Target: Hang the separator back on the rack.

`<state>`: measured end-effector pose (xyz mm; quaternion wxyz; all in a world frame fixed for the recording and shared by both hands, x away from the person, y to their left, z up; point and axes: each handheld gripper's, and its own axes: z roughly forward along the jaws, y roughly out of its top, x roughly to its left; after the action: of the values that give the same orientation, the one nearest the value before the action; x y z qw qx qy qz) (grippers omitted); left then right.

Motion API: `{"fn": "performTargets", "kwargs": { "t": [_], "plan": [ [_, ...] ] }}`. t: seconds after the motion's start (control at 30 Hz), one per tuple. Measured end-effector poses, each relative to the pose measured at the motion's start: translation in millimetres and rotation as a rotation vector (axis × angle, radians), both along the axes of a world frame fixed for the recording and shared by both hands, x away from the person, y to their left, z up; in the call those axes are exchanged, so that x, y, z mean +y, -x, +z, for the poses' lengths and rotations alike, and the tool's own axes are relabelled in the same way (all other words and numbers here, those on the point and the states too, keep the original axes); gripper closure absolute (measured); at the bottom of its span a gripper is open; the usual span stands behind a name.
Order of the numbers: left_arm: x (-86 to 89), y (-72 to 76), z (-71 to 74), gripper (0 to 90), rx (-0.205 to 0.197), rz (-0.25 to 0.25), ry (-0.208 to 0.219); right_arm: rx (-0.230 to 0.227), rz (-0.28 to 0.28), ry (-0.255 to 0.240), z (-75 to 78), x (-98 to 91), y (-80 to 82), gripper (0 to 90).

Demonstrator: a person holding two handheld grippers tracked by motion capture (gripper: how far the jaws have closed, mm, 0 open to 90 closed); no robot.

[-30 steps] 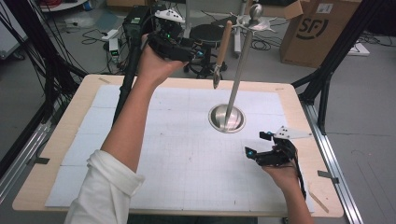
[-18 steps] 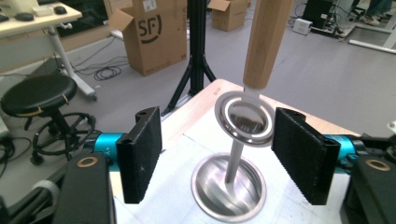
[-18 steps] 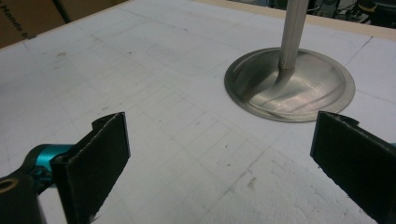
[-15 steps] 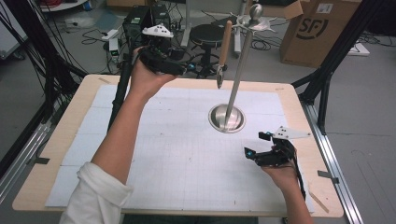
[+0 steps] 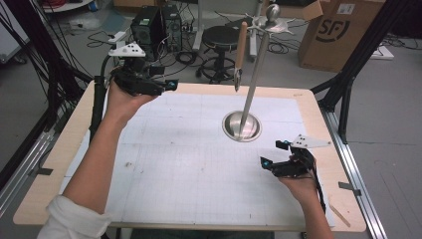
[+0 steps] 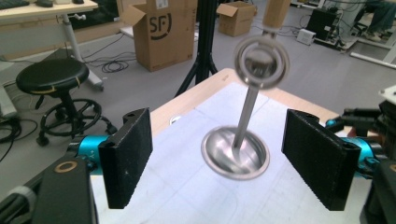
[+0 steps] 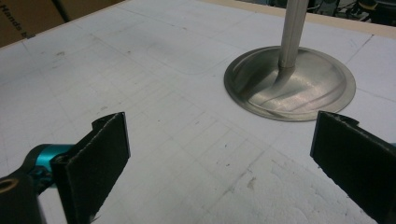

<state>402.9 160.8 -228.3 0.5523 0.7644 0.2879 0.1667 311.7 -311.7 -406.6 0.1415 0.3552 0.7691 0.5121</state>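
While the tool (image 5: 240, 54) hangs, apparently, on the stand (image 5: 255, 74), both hand-held grippers gape empty, the left (image 5: 166, 85) just widened.

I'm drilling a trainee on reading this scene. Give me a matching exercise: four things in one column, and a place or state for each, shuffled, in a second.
Things:
1. left gripper
2. right gripper
3. wooden-handled utensil
4. round metal base

Places or states:
A. hangs from the top of the stand
B. sits on the white mat, holding the pole
C. held up over the table's far left corner, jaws open
D. low over the mat near the right edge, jaws open

Pairs: 1-C, 2-D, 3-A, 4-B
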Motion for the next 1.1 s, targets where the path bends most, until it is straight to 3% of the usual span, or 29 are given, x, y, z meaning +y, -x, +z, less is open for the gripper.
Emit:
{"fn": "performTargets", "kwargs": {
  "t": [0.47, 0.53, 0.7, 0.9, 1.1],
  "plan": [
    [32.3, 31.9, -21.9, 18.6, -0.025, 0.014, 0.008, -0.002, -0.02, -0.02, 0.7, -2.4, -1.4, 3.3],
    [35.8, 35.5, -27.7, 18.0, -0.009, 0.013, 0.013, -0.006, -0.018, -0.021, 0.9, -2.1, -1.6, 3.3],
    [41.3, 43.6, -44.7, 17.9, 0.006, 0.027, -0.022, 0.001, -0.027, -0.009, 0.7, -0.1, -1.4, 3.4],
    [48.7, 50.3, -70.1, 16.9, 0.041, 0.02, 0.012, 0.001, -0.024, -0.006, 0.1, 1.9, -2.2, 3.3],
    [55.6, 53.5, -91.7, 16.3, 0.07, 0.043, 0.036, 0.005, -0.027, -0.013, 0.7, 0.3, -2.0, 3.3]
  ]
}}
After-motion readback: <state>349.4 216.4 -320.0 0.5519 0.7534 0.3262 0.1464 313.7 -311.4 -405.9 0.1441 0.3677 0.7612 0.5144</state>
